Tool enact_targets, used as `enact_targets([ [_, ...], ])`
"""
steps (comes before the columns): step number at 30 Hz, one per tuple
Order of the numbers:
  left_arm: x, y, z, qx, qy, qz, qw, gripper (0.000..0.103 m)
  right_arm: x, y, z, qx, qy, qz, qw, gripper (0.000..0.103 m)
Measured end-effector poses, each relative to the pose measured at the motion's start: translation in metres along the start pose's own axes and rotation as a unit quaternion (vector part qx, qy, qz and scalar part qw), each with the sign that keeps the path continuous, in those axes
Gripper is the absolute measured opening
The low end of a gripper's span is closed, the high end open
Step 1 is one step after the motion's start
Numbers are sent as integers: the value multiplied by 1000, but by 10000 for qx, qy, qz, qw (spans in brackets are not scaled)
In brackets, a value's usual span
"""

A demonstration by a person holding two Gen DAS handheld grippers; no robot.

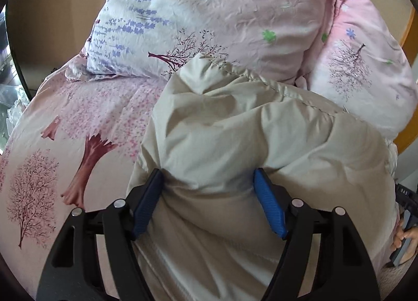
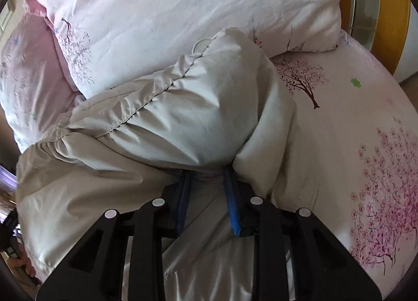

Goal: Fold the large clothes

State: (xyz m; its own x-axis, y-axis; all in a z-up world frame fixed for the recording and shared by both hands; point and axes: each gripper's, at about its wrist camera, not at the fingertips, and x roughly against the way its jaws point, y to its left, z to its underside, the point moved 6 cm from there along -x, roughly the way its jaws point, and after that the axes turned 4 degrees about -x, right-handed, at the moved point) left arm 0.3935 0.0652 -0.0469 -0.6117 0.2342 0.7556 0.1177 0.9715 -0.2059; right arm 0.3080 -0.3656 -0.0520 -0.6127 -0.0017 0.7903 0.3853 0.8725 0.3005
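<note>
A puffy beige quilted jacket point(image 1: 235, 123) lies bunched on a bed, its stitched seam running across the top of the heap. In the left wrist view my left gripper point(image 1: 206, 178) has its blue pads set wide apart, pressed into a thick fold of the jacket that bulges between them. In the right wrist view the same jacket point(image 2: 183, 118) rises in a hump, and my right gripper point(image 2: 207, 172) has its pads close together, pinching a gathered bunch of the fabric. The fabric hides the pad tips there.
The bed sheet point(image 1: 78, 118) point(image 2: 352, 131) is pink with printed trees. Pillows point(image 1: 235, 8) point(image 2: 183, 13) and a lavender-print pillow point(image 1: 125, 26) are stacked behind the jacket. A wooden headboard point(image 2: 389, 13) stands at the right. A hand point(image 1: 402, 235) shows at the right edge.
</note>
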Motion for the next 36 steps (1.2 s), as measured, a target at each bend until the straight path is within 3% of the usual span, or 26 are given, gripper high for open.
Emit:
enact_targets([
  [2,3,1,0,89,-41,84,9999,72,7,-2,3,-15,-6,-58,10000,31],
  [4,17,6,2,308,-166,437,9984,72,26,-4,5,-216,-117,-418,9988,46],
  [6,34,15,7,584,-338,837,9942,72,54,-15,10,-503,-423,-753,9950,74],
  [9,65,40,22,1094,-675,1294,9832,78,78,-30,19,-973,-693,-956,9882,86],
  [12,82,64,43,1523,-793,1408,9750,80,91,-61,39,-1823,-621,-1364,9717,86],
  [16,79,85,75,2165,-577,1670,9602,81,76,-91,69,-2863,-83,-1889,9393,86],
  [20,66,85,94,2618,-331,1992,9438,82,57,-93,78,-3215,220,-2156,9218,86],
  [25,53,67,96,2833,-219,2299,9308,82,42,-84,73,-3363,214,-2235,9146,86],
  [30,41,55,87,2965,-212,2306,9265,82,32,-79,69,-3359,212,-2224,9150,86],
  [36,24,62,77,3324,-274,2312,9139,74,21,-74,67,-3314,156,-2221,9168,72],
])
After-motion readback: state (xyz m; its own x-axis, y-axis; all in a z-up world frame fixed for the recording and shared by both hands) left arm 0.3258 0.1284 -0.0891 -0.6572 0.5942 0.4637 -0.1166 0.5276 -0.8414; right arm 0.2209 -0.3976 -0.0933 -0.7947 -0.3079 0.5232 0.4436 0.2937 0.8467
